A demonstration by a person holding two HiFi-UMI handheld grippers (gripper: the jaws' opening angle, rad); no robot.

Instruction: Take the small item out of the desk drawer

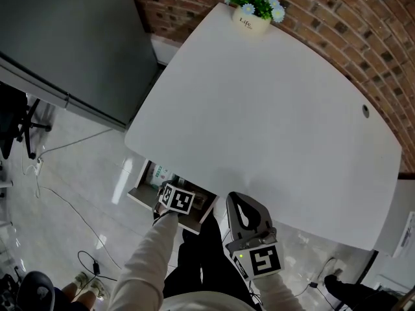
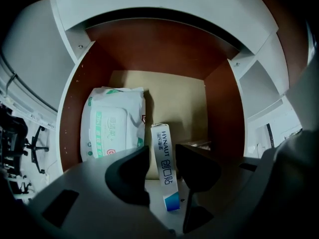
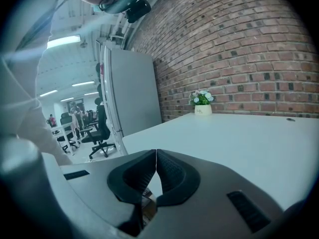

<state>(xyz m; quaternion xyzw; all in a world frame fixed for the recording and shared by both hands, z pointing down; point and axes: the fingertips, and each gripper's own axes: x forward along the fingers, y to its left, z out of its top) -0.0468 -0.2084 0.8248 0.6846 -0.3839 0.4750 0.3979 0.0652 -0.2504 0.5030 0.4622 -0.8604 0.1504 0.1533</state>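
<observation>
The desk drawer [image 2: 224, 108] stands pulled out, with brown walls and a tan floor. Inside lie a white-and-green wipes pack [image 2: 110, 123] at the left and a small narrow white box [image 2: 162, 138] with a blue end beside it. My left gripper [image 2: 162, 162] points down into the drawer, its jaws on either side of the small box with thin gaps still showing. In the head view the left gripper [image 1: 174, 203] hangs over the open drawer [image 1: 139, 192]. My right gripper [image 1: 242, 206] is held by the desk's front edge, shut with nothing in it [image 3: 156, 163].
The white desk [image 1: 272, 122] carries a potted flower [image 1: 253, 5] at its far corner against a brick wall. A cable hole [image 1: 366, 111] sits at the right. Office chairs [image 3: 99, 128] and a grey cabinet [image 1: 71, 37] stand left; cables [image 1: 84, 225] trail on the floor.
</observation>
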